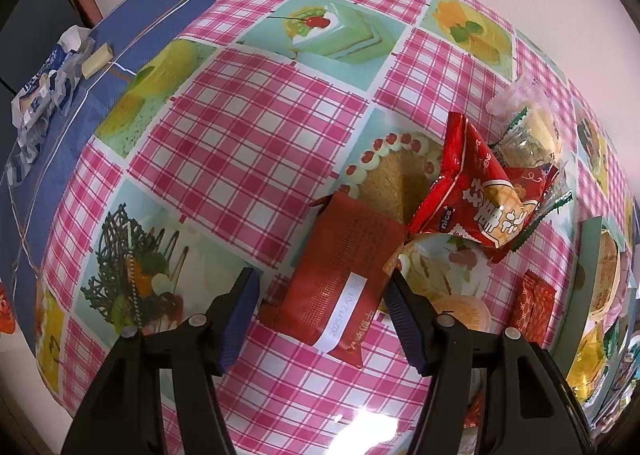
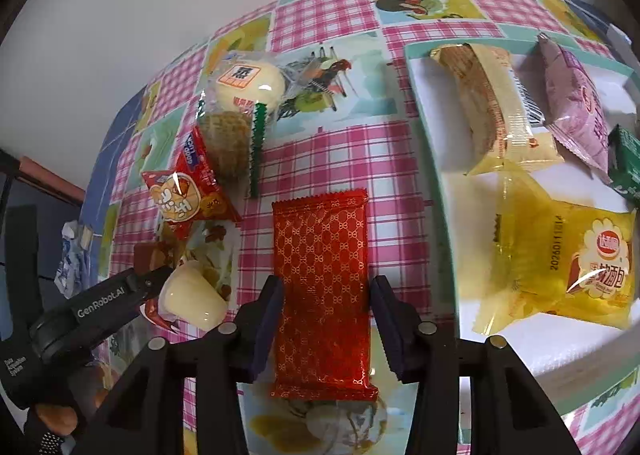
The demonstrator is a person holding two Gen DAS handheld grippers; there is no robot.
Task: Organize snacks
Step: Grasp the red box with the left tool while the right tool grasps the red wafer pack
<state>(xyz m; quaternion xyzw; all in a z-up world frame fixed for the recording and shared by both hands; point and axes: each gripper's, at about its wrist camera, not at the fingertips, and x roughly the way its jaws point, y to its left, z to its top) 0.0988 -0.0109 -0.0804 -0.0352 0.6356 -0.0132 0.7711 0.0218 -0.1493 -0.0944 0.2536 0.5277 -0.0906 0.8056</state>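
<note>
My left gripper (image 1: 320, 289) is open, its fingers on either side of a dark red flat packet (image 1: 340, 279) with a date label, lying on the checked tablecloth. My right gripper (image 2: 326, 297) is open around a red patterned foil packet (image 2: 322, 287) that lies flat. A white tray (image 2: 520, 347) at the right holds a yellow bread bag (image 2: 576, 267), a tan wafer packet (image 2: 492, 107), a pink packet (image 2: 576, 103) and a green packet (image 2: 626, 165). A red snack bag (image 1: 480, 195) (image 2: 184, 195) lies on the cloth.
A clear-wrapped bun (image 2: 248, 85) and a round cracker pack (image 2: 228, 143) lie at the back. A pudding cup (image 2: 192, 301) lies by the left gripper's body (image 2: 100, 305). Crumpled blue-white wrappers (image 1: 44, 87) lie on the blue cloth at the left.
</note>
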